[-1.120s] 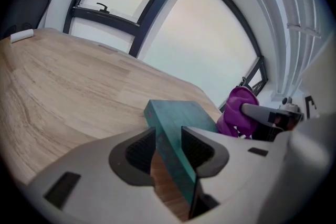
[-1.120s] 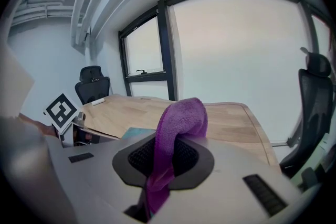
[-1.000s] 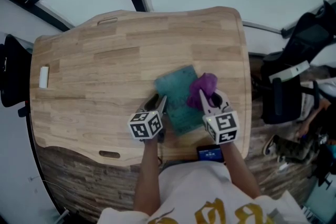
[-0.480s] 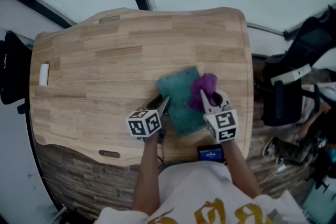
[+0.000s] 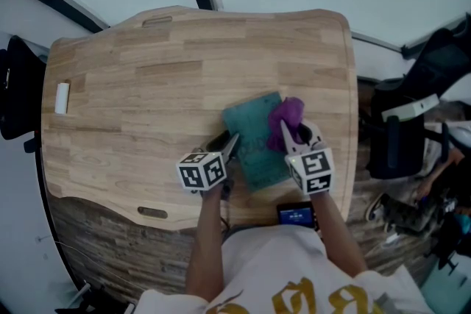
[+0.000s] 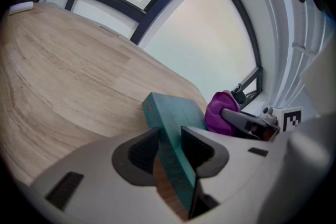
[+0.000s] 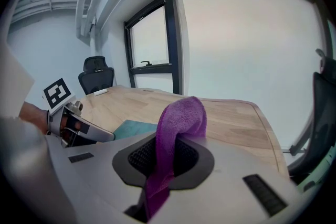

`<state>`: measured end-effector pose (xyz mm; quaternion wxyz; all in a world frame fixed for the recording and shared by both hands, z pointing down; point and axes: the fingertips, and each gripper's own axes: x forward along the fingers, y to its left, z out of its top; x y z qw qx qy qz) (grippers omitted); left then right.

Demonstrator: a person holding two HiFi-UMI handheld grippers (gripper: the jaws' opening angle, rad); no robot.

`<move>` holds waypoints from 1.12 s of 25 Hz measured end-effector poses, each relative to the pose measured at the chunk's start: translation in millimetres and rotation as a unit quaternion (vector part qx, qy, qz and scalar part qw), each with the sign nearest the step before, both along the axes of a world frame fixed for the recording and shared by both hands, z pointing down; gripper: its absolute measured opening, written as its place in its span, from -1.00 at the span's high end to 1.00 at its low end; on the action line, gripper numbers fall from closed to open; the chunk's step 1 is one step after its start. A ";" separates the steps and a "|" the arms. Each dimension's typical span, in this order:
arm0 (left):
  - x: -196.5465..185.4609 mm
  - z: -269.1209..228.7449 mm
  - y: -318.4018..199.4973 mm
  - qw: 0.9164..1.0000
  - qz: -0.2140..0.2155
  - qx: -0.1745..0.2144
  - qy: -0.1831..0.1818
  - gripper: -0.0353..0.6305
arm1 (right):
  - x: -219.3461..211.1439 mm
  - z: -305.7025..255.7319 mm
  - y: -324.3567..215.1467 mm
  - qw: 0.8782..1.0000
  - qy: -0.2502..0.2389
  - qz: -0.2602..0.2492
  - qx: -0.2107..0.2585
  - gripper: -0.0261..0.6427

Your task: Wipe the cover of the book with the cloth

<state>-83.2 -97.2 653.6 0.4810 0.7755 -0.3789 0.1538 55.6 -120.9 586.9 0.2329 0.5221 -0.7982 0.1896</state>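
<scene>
A teal book (image 5: 257, 140) lies near the front right of the wooden table (image 5: 147, 92). My left gripper (image 5: 227, 145) is shut on the book's near left edge; in the left gripper view the book (image 6: 176, 134) runs between the jaws. My right gripper (image 5: 293, 136) is shut on a purple cloth (image 5: 287, 116), which rests on the book's right side. In the right gripper view the cloth (image 7: 176, 134) bulges out above the jaws, with the book (image 7: 134, 127) below and the left gripper (image 7: 79, 131) at the left.
A small white object (image 5: 62, 98) lies at the table's far left. A phone (image 5: 294, 215) sits at the front edge by the person's body. An office chair (image 5: 405, 136) and bags stand to the right, a black chair (image 5: 13, 92) to the left.
The view has shifted slightly. Both grippers, the book and the cloth hold nearly the same places as before.
</scene>
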 end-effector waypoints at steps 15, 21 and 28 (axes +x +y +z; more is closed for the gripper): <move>0.2 0.7 0.4 1.000 -0.010 -0.008 0.016 0.50 | -0.7 -0.7 -26.4 1.000 0.004 -0.008 0.015 0.83; -0.2 1.2 0.6 1.000 -0.012 -0.010 0.019 0.50 | -5.9 -1.7 -39.1 1.000 0.006 -0.012 0.016 0.83; -0.1 1.4 0.6 1.000 -0.011 -0.011 0.019 0.50 | -12.8 14.1 -44.7 1.000 0.013 -0.025 -0.006 0.83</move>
